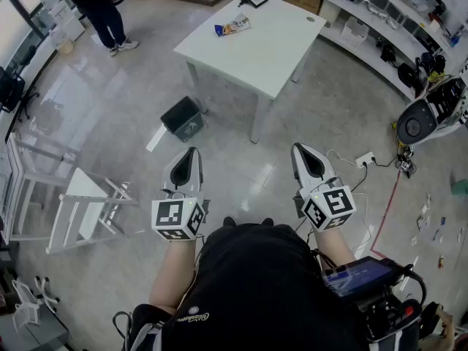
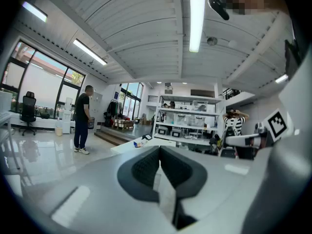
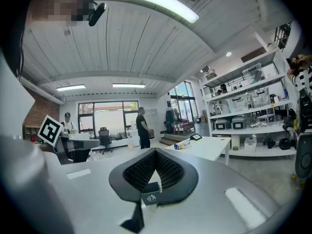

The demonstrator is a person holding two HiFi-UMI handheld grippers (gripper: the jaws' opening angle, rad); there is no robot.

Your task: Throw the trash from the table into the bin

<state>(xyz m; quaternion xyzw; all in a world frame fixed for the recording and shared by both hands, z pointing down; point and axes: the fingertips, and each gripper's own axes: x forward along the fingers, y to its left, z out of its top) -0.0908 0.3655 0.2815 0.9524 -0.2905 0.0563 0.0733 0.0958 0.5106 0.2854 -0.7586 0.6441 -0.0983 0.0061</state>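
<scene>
A multicoloured snack wrapper (image 1: 232,26) is shown lying flat at the far left of the white bench (image 1: 270,42). A dark rectangular bin (image 1: 182,118) is set on the floor, just beside the bench's near left corner.

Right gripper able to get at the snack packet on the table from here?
Probably not yet. The snack packet lies far across the white table, and a stretch of floor separates the table from the right gripper, which is shut. Nothing blocks the way; stepping closer is likely needed.
</scene>
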